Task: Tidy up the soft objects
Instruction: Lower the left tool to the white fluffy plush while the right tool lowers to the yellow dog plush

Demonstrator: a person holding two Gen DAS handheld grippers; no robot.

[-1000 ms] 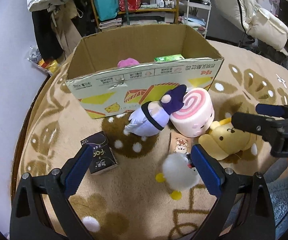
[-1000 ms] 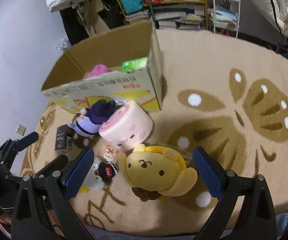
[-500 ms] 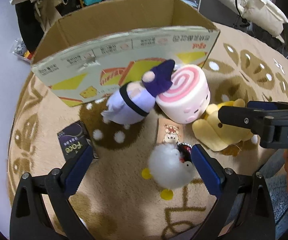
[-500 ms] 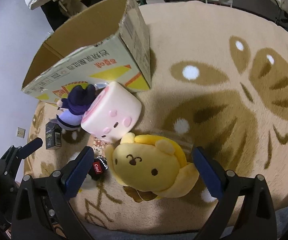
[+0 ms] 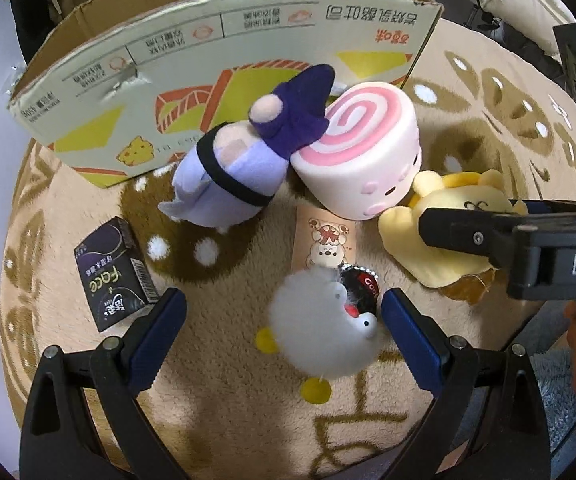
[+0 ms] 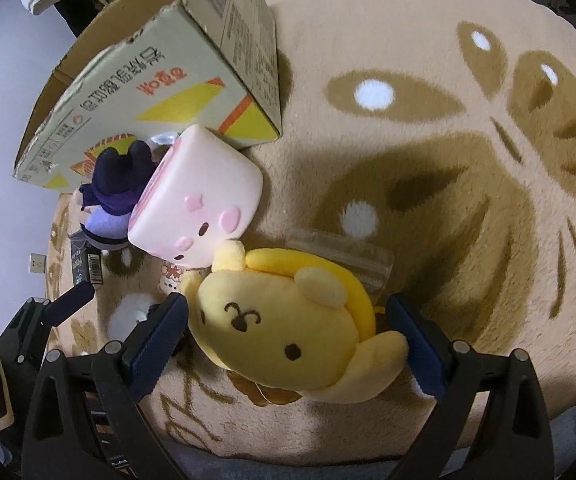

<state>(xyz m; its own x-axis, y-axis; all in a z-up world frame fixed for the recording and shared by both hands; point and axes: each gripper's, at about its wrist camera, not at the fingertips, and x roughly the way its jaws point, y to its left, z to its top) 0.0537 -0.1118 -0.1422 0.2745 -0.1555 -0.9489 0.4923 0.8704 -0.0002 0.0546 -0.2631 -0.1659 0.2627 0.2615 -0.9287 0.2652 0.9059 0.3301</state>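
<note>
My left gripper [image 5: 283,312] is open, its fingers on either side of a white fluffy chick plush [image 5: 320,336] lying on the rug. My right gripper [image 6: 288,316] is open around a yellow dog plush [image 6: 283,328]. That dog plush also shows in the left wrist view [image 5: 448,232], partly behind my right gripper. A pink swirl-roll plush [image 5: 364,160] and a purple gnome plush [image 5: 243,168] lie against the cardboard box [image 5: 223,56]. The roll plush [image 6: 203,200] and the box [image 6: 159,92] also show in the right wrist view.
A black "Face" tissue pack [image 5: 113,272] lies at the left. A small bear card [image 5: 326,240] and a dark keychain [image 5: 362,292] lie by the chick. A clear plastic bag [image 6: 352,256] lies under the dog plush. The beige patterned rug [image 6: 448,160] spreads to the right.
Both grippers have come down and forward. The chick plush now sits between the left fingers and the dog plush between the right fingers. The box interior is no longer visible.
</note>
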